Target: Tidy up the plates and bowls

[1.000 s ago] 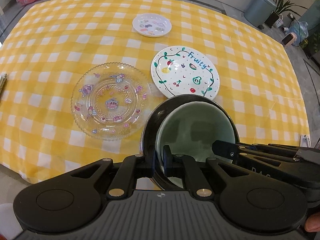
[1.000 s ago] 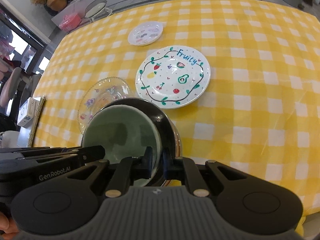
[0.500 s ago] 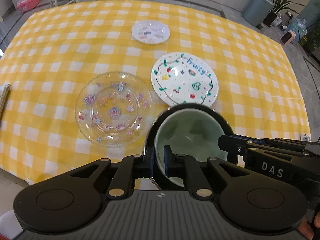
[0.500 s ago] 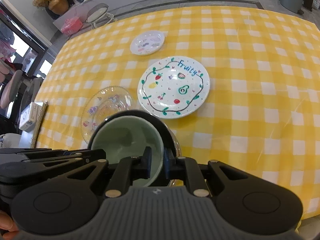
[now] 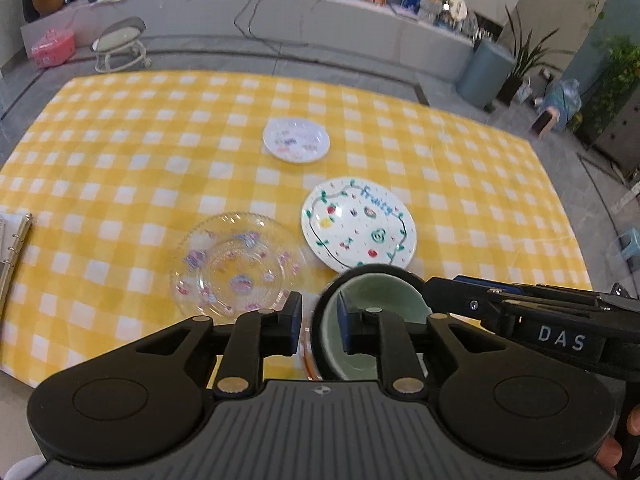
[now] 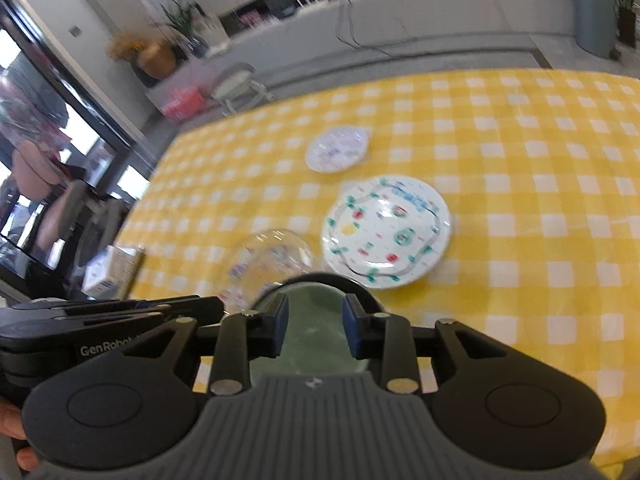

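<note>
A bowl [image 5: 380, 292], black outside and pale green inside, stands near the table's front edge. My left gripper [image 5: 319, 322] straddles its left rim; its jaws are opening and the pads stand clear of the rim. My right gripper [image 6: 316, 328] hovers over the same bowl [image 6: 314, 300], its jaws opening too, with only the green inside showing in the gap. Beyond the bowl lie a clear glass plate [image 5: 236, 268], a white "Fruity" plate [image 5: 358, 226] and a small white plate [image 5: 296, 140].
A yellow checked cloth [image 5: 120, 152] covers the table. A ring binder [image 5: 12, 256] lies at its left edge, and a small box [image 6: 112, 276] sits off that side. A reddish rim [image 5: 306, 356] peeks from under the bowl. Floor, a bin and plants lie beyond.
Both grippers were shut on the bowl's rim and now have their jaws apart. Both have risen and tilted up, so more of the room shows. The bowl stays on the table.
</note>
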The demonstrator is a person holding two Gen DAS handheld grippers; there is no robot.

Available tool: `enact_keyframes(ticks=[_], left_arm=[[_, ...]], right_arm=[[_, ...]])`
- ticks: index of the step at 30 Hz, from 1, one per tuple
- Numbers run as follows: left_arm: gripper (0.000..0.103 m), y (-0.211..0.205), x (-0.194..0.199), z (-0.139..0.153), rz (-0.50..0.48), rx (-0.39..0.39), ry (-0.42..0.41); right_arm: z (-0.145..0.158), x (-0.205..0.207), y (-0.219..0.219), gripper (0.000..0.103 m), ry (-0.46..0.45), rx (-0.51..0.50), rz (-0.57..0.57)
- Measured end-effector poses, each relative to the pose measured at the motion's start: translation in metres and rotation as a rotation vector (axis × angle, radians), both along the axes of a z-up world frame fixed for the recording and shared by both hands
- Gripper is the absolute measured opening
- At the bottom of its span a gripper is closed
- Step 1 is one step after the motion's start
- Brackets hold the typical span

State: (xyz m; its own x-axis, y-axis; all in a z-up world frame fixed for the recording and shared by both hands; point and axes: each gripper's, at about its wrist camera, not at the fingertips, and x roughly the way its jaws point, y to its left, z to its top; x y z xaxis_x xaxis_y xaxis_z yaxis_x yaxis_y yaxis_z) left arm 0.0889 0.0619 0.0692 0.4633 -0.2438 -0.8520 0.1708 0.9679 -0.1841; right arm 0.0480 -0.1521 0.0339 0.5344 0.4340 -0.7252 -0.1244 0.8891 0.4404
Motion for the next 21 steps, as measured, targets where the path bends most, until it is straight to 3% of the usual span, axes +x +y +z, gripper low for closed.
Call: enact_keyframes(ticks=[6, 12, 21], left_arm=[[0.041, 0.030, 0.001, -0.002, 0.049, -0.028, -0.041], [0.043, 0.065, 0.012, -0.011, 0.131, -0.054, -0.020], [0.043, 0.102, 0.029, -0.050, 0.270, -0.094, 0.083]], right_arm=[[-0.002, 0.011, 0.017, 0.033, -0.038, 0.031, 0.053], [-0.012, 0.037, 0.030, 0.035, -0.038, 0.024, 0.123], [-0.028, 0.100, 0.036, 0.035, 0.070, -0.005, 0.212]])
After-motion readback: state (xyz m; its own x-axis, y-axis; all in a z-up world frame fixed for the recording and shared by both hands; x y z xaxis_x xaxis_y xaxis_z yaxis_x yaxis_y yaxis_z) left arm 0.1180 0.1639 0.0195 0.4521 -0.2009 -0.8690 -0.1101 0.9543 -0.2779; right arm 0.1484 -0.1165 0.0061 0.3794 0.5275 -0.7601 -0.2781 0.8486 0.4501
